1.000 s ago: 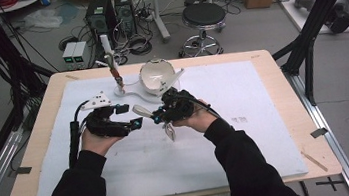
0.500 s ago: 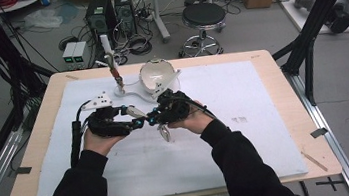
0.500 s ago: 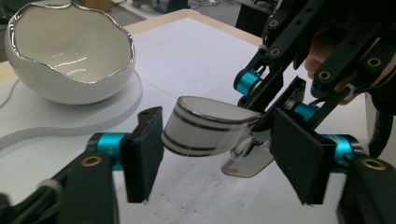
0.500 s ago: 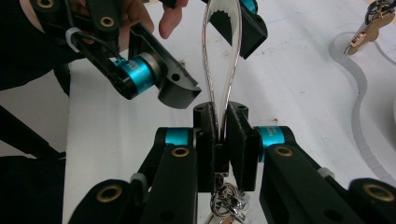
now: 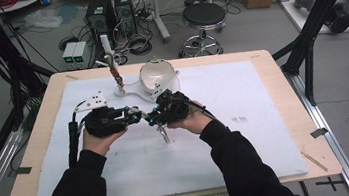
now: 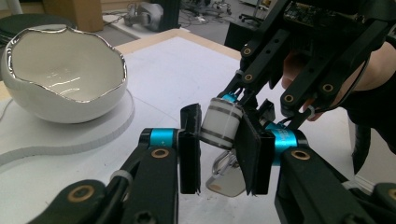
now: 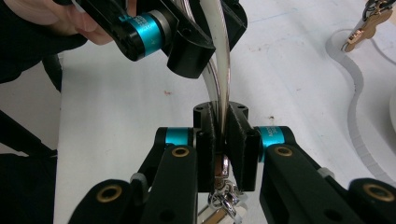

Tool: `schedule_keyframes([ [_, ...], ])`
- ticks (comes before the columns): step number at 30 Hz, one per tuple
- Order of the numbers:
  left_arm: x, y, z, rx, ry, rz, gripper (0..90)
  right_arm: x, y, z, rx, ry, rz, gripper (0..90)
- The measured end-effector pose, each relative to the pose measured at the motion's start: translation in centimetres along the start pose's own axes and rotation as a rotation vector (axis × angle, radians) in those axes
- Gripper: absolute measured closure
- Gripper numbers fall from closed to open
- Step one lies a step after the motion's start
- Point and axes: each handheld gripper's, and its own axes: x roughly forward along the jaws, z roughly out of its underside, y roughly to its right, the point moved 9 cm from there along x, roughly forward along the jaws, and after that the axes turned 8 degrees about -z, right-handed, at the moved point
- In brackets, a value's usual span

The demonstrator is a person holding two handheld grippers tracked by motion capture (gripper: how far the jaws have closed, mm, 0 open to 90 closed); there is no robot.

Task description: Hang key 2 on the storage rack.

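Two tools [image 5: 137,116] [image 5: 154,119], one eggshell-shaped bowl [image 5: 155,76], one keychain [image 6: 219,122], one stand [image 5: 115,74].

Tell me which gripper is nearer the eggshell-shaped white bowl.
Right. The right gripper sits just in front of the white bowl; the left gripper is farther out to its left.

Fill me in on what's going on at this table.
A person works with two hand-held grippers over the white mat. The right gripper is shut on a clear curved loop with a metal clasp hanging below it, apparently a keychain. The left gripper has just been closing around the loop's white banded cap, which sits between its jaws. An eggshell-shaped white bowl and a small stand sit farther back.
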Motion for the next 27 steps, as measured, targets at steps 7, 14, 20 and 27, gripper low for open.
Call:
schedule_keyframes([
  [7, -0.1, 0.3, 0.0, 0.025, 0.003, 0.008, 81.2, 0.3, 0.0, 0.1, 0.001, -0.01, 0.0, 82.1],
  [14, -0.3, 0.7, -0.2, 0.048, 0.019, 0.027, 84.6, 0.3, 0.0, 0.0, 0.006, 0.002, -0.013, 75.6],
  [20, -0.3, 1.0, -0.3, 0.059, 0.016, 0.014, 84.8, 0.5, 0.2, 0.3, 0.018, -0.019, -0.003, 65.5],
  [27, -1.2, -0.2, -0.6, 0.037, 0.029, -0.03, 84.4, -0.2, 1.3, 0.9, 0.061, -0.027, 0.04, 43.5],
])
